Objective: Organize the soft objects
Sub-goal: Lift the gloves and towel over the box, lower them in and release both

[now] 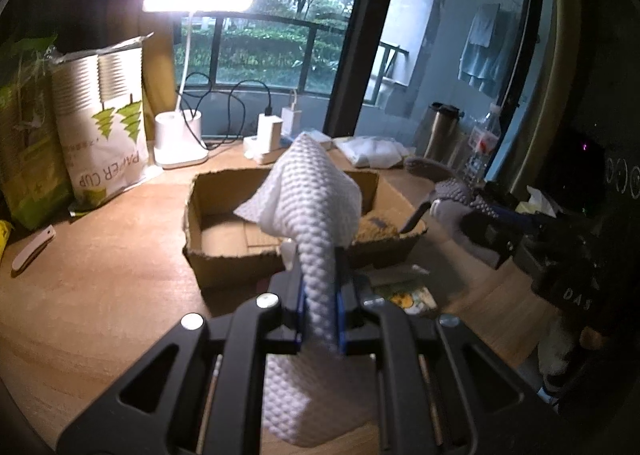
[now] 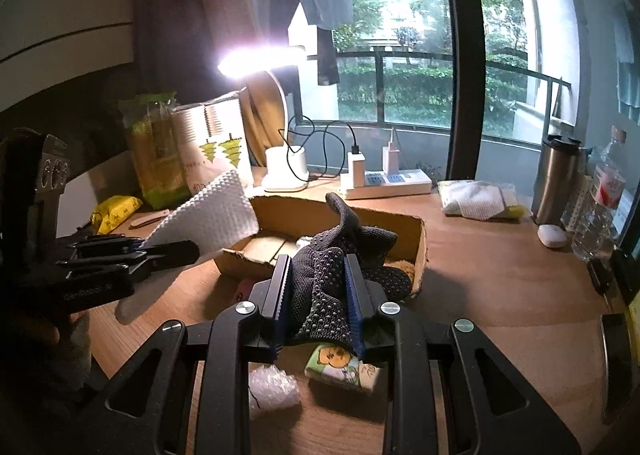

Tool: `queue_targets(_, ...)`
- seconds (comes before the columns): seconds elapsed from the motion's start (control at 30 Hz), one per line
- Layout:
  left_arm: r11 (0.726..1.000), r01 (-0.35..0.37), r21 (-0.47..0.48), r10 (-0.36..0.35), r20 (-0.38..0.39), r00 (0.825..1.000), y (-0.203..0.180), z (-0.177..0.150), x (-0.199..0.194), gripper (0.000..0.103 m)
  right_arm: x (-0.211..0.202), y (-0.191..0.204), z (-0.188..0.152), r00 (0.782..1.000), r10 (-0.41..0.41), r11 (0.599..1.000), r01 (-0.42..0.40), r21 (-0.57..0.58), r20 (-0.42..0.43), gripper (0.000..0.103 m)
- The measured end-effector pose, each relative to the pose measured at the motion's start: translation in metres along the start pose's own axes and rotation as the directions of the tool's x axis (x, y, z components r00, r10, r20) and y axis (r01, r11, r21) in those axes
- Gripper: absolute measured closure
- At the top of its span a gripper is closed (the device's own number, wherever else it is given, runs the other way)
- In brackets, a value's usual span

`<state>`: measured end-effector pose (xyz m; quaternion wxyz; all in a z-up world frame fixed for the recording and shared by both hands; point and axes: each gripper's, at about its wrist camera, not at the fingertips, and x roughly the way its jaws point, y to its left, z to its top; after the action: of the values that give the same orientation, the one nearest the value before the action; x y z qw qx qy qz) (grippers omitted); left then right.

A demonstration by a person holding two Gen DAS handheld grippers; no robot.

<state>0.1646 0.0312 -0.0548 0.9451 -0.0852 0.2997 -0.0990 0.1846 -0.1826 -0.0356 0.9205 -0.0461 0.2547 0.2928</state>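
My left claw (image 1: pixel 320 319) is pinching a white quilted cloth (image 1: pixel 308 191) tight between its fingers, while my right claw (image 2: pixel 320 295) is clamping a dark dotted glove (image 2: pixel 332 275). I'm holding both above the near edge of the cardboard box (image 1: pixel 224 255) at the middle of the desk (image 1: pixel 100 295). The limp cloth could be snagging the box wall or draping outside it if I let go early. Its long axis is running forward, away from me; the glove's fingers are pointing toward the box.

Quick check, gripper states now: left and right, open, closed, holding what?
Left gripper: closed on the white textured cloth.
Right gripper: closed on the dark dotted glove.
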Motion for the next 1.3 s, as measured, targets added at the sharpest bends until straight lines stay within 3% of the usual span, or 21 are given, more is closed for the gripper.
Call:
queue_targets(0.8, 1.000, 0.018, -0.010, -0.017, 0.075, 0.997, 0.032, 0.045, 0.028, 0.092, 0.041, -0.007, 0.029, 1.000, 0.008, 1.000, -0.009, -0.023, -0.021, 0.076)
queue_targets(1.3, 0.999, 0.003, -0.049, -0.004, -0.016, 1.000, 0.060, 0.046, 0.078, 0.090, 0.102, -0.020, 0.036, 0.995, 0.007, 1.000, -0.007, 0.004, -0.104, 0.076)
